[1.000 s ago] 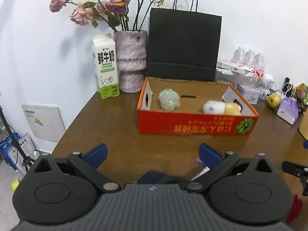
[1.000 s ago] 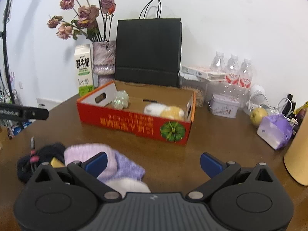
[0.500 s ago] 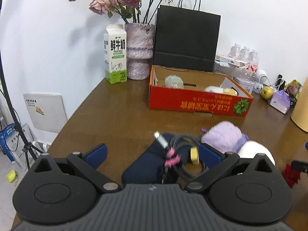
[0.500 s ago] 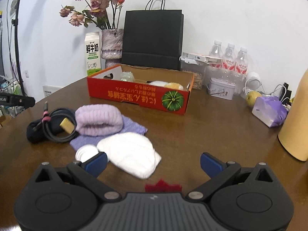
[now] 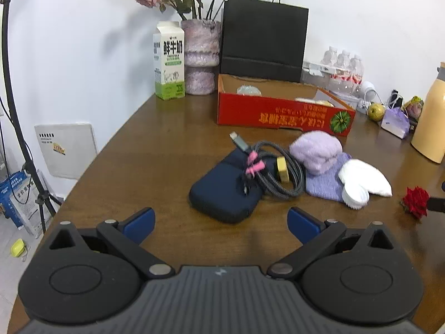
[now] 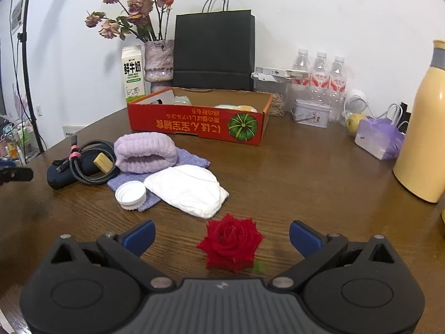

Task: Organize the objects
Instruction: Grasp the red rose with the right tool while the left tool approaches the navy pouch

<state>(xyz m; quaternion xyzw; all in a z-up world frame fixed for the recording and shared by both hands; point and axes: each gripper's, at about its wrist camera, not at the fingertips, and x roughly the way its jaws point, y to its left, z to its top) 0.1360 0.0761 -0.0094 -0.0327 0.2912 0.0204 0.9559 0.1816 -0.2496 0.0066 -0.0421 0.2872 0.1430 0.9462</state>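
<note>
On the near edge of the wooden table (image 5: 155, 150), both claws have pulled back from the red cardboard box (image 6: 194, 123) within the last second, so the loose things that were half hidden under them are now all in sight. The left gripper (image 5: 221, 222) has its jaws wide apart and empty, with the dark blue pouch (image 5: 222, 192) just in front of the gap. The right gripper (image 6: 221, 235) is also wide apart and holds nothing; the red rose (image 6: 230, 240) lies on the table between its blue fingertips, not touched. To my judgement this retreat means a new pick is being chosen, and the rose looks the likely one for the right side. A little farther lie the coiled cable (image 5: 275, 172) on the pouch, the yellow block (image 5: 283, 169) inside the coil, the rolled lilac towel (image 6: 144, 153) and the white cloth (image 6: 186, 189), all touching in one heap. The box behind them already holds a few items, so much sorting remains. The right view shows clearly the white bottle cap (image 6: 130, 194) on the lilac cloth; in the left view it is only an edge under the white cloth. The left view alone shows the cable's plug (image 5: 237, 140) pointing toward the box.
</note>
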